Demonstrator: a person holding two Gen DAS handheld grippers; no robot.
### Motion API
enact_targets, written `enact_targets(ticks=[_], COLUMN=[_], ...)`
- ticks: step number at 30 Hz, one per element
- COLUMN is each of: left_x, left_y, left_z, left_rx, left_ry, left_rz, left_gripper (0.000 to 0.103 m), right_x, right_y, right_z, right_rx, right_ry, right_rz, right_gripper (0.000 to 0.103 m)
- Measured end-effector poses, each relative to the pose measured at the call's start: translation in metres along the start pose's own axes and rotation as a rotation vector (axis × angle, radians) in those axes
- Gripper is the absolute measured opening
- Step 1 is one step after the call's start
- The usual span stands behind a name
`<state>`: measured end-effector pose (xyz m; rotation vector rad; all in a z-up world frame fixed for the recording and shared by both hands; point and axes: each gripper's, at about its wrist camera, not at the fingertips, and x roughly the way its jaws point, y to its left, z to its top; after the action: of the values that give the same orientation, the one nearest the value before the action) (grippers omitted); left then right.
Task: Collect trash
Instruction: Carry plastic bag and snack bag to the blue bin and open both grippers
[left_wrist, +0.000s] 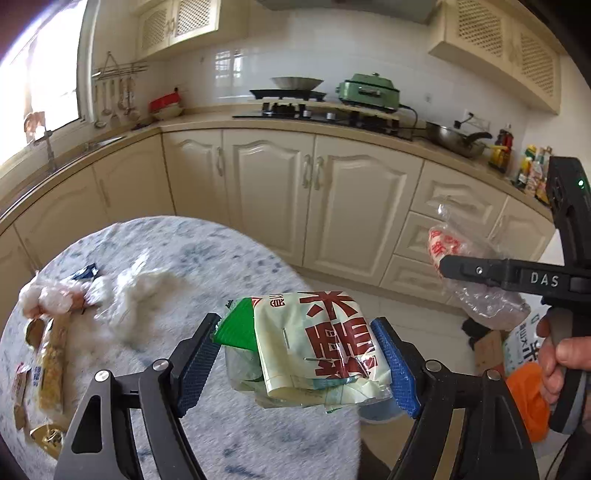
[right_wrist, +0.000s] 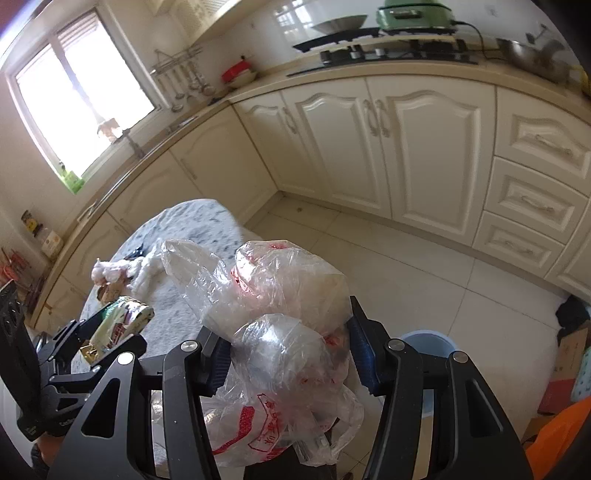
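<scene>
Trash from a kitchen table is seen gripped in both handheld tools: a crumpled pale-green snack wrapper (left_wrist: 317, 343), glossy, creased and printed with large red characters over a green strip, is pinched between the blue ribbed pads of the left gripper (left_wrist: 301, 363), whose jaws are clamped against its two sides. A wad of thin clear plastic bags (right_wrist: 280, 325), wrinkled, translucent and marked with red print, is squeezed in the right gripper (right_wrist: 286, 360), the film bulging above the black fingers and hanging in loose folds below them. Both loads are held up in the air, the wrapper above the near edge of the round table (left_wrist: 207, 258) and the bags out over the pale tiled floor (right_wrist: 406, 266). The tabletop is covered in a mottled blue-and-white pattern. More litter is left lying on it: fluffy white crumpled tissue (left_wrist: 147, 295), a pinkish knotted bag (left_wrist: 51, 299) and small yellow and brown snack packets (left_wrist: 48, 369) along the left rim. A light-blue round bin (right_wrist: 428, 347) is seen on the floor just behind the right gripper. Cream panelled cabinets (left_wrist: 277, 199) are ranged behind.
</scene>
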<state>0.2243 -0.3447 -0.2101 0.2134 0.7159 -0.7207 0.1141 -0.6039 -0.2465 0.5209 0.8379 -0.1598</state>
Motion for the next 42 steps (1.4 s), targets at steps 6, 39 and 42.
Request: enact_targets(ticks=[6, 39, 42], left_x=[0.045, 0.301, 0.276], left_y=[-0.052, -0.197, -0.194], left_z=[0.030, 0.049, 0.050], left_rx=[0.077, 0.261, 0.250], left_ry=[0.036, 0.408, 0.360], left_rz=[-0.131, -0.140, -0.131], left_gripper=[0.076, 0.101, 0.101], right_x=[-0.014, 0.068, 0.063], right_y=[-0.067, -0.255, -0.245], right_z=[-0.010, -0.101, -0.097], right_rx=[0.112, 0.584, 0.568], right_ry=[-0.012, 0.193, 0.181], right_rz=[-0.094, -0.217, -0.217], right_gripper=[0.056, 0.102, 0.102])
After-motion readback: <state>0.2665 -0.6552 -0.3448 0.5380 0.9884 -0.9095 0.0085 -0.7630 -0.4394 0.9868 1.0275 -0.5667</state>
